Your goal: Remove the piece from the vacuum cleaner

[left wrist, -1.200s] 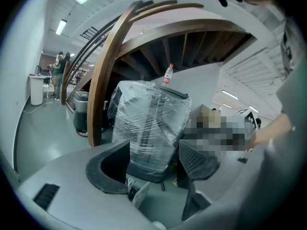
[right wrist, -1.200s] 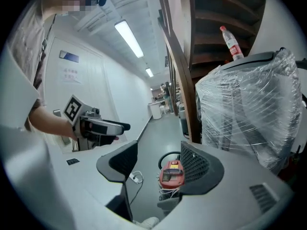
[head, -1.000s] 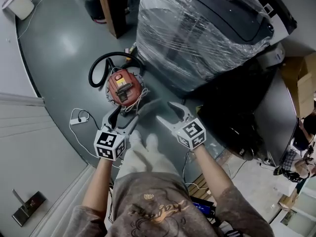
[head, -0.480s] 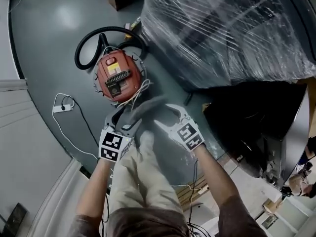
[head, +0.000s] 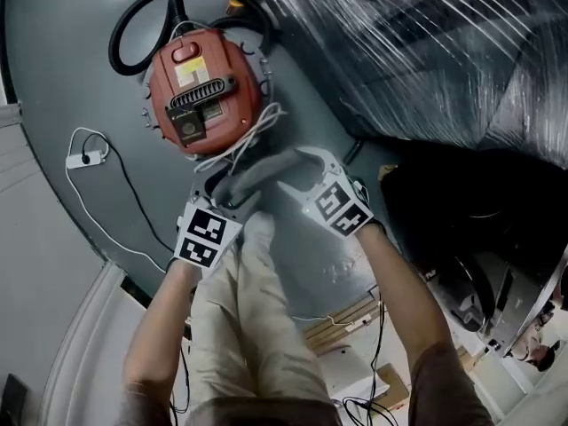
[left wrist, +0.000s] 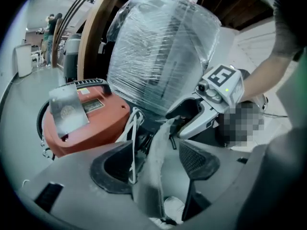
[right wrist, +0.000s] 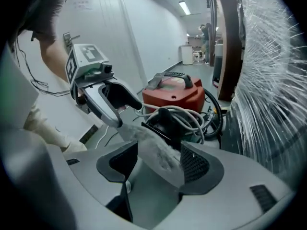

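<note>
The limp grey filter piece (head: 257, 177) I hold looks fuzzy, matt and felt-like. At eleven o'clock the round red vacuum cleaner (head: 202, 87) is smooth glossy plastic with a black rubbery hose (head: 116, 50). At one o'clock crinkled clear plastic wrap (head: 426, 51) glistens.

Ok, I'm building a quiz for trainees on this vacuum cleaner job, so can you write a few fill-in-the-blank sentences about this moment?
1. The vacuum cleaner on the floor has a body coloured ___.
2. The grey dusty piece passes between the jaws of ___ grippers, the left gripper and the right gripper.
3. The hose looped at the vacuum cleaner's far end is ___.
4. The cord bundled against the vacuum cleaner is ___.

Missing words: red; both; black; white.
</note>
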Action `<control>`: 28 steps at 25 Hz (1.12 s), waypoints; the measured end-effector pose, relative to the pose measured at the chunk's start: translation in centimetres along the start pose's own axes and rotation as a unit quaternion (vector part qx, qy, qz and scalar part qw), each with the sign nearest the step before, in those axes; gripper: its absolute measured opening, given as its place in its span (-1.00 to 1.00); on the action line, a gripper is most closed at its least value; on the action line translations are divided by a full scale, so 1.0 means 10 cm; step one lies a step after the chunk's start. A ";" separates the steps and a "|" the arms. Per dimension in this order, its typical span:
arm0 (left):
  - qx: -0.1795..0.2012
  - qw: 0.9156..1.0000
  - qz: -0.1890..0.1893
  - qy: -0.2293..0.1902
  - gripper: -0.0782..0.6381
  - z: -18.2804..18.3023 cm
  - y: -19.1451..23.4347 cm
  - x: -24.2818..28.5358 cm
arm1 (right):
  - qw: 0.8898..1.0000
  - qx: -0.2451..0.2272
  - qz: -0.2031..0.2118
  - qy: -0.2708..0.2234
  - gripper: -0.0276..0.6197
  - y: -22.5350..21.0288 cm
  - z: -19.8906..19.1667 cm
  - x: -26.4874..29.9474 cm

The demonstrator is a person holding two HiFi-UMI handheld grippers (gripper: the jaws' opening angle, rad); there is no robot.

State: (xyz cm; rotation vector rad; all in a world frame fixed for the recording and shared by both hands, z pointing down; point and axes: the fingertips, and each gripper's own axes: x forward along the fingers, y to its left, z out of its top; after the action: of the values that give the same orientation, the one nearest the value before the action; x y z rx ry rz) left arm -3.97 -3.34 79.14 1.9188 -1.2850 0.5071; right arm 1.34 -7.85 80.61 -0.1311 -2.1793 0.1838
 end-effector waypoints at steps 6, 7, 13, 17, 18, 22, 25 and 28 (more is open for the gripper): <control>0.004 1.000 -0.022 0.020 0.03 -0.16 0.01 0.29 | 0.997 -0.053 0.034 0.052 -0.15 -0.13 -0.10 0.24; 0.000 0.999 -0.023 0.023 0.02 -0.19 0.02 0.31 | 0.996 -0.058 0.041 0.059 -0.15 -0.13 -0.11 0.28; -0.010 0.999 -0.027 0.040 -0.11 -0.31 0.00 0.43 | 0.990 -0.084 0.067 0.087 -0.18 -0.16 -0.16 0.39; -0.014 0.999 -0.023 0.045 -0.22 -0.32 0.05 0.49 | 0.986 -0.120 0.078 0.091 -0.24 -0.17 -0.14 0.46; -0.014 0.999 -0.022 0.047 -0.26 -0.32 0.06 0.49 | 0.983 -0.132 0.084 0.092 -0.24 -0.15 -0.14 0.48; -0.014 0.999 -0.017 0.048 -0.43 -0.31 0.12 0.49 | 0.977 -0.151 0.108 0.101 -0.39 -0.09 -0.16 0.50; -0.013 0.998 -0.020 0.050 -0.48 -0.30 0.12 0.49 | 0.977 -0.150 0.112 0.104 -0.56 -0.08 -0.17 0.49; -0.011 0.998 -0.022 0.054 -0.56 -0.31 0.10 0.50 | 0.978 -0.145 0.111 0.104 -0.59 -0.08 -0.18 0.49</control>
State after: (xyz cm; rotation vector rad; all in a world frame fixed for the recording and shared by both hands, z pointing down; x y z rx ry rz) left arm -2.57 -4.22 84.86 1.8728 -1.1718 0.5636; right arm -0.01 -7.68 85.71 -0.5361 -1.9677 -0.0232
